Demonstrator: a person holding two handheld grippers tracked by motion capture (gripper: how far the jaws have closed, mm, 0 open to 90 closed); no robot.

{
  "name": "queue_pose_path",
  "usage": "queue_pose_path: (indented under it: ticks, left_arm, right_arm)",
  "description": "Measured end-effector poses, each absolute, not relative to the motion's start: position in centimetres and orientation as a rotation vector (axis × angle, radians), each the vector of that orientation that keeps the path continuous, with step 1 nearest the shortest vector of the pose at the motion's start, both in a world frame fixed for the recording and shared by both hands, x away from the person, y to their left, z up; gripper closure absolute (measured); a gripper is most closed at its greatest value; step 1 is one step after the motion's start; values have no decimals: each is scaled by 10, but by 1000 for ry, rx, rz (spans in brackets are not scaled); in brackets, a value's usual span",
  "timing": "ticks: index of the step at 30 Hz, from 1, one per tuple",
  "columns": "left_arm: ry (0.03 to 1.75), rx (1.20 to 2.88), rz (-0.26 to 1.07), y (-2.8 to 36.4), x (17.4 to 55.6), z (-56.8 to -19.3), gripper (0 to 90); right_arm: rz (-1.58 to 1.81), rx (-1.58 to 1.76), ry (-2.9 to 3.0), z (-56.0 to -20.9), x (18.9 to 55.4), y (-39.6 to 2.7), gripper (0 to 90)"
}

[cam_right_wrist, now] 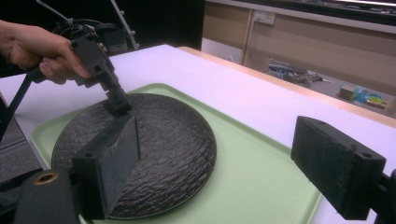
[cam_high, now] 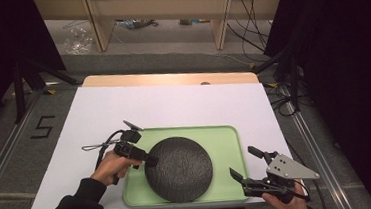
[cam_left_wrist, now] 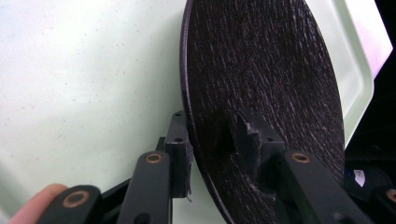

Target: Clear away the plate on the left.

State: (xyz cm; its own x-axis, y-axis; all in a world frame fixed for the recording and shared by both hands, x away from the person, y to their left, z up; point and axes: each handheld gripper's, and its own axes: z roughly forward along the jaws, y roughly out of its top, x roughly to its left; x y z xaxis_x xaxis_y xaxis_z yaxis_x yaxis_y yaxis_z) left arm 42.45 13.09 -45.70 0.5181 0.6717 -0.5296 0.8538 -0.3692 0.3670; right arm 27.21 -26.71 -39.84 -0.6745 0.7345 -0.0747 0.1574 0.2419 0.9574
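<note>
A round black textured plate (cam_high: 181,172) (cam_left_wrist: 261,70) (cam_right_wrist: 163,140) lies on a pale green tray (cam_high: 226,141) (cam_left_wrist: 93,70) (cam_right_wrist: 247,186). My left gripper (cam_high: 151,160) (cam_left_wrist: 212,140) (cam_right_wrist: 116,102) reaches over the tray's left side. Its two jaws straddle the plate's left rim, one above and one below. A thin gap and a shadow show between the upper pad and the plate, so the jaws stand open around the rim. My right gripper (cam_high: 241,161) (cam_right_wrist: 224,158) hovers at the tray's near right corner, wide open, holding nothing, pointing toward the plate.
The tray rests on a white sheet (cam_high: 163,106) that covers a wooden table (cam_high: 171,78). Black stand legs (cam_high: 26,82) and cables (cam_high: 283,102) flank the table on the floor. Wooden furniture (cam_high: 161,11) stands beyond the far edge.
</note>
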Motion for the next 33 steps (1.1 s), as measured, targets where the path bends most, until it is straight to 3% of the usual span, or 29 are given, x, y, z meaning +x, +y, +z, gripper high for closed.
queue_pose_path:
  ticks: [24, 33]
  left_arm:
    - [1202, 2188, -392, 113, 413, -460, 640]
    - [1224, 2265, -287, 116, 414, -459, 603]
  right_arm:
    - [1431, 820, 2007, -398, 272, -266, 165]
    - [1435, 817, 2006, -398, 271, -266, 165]
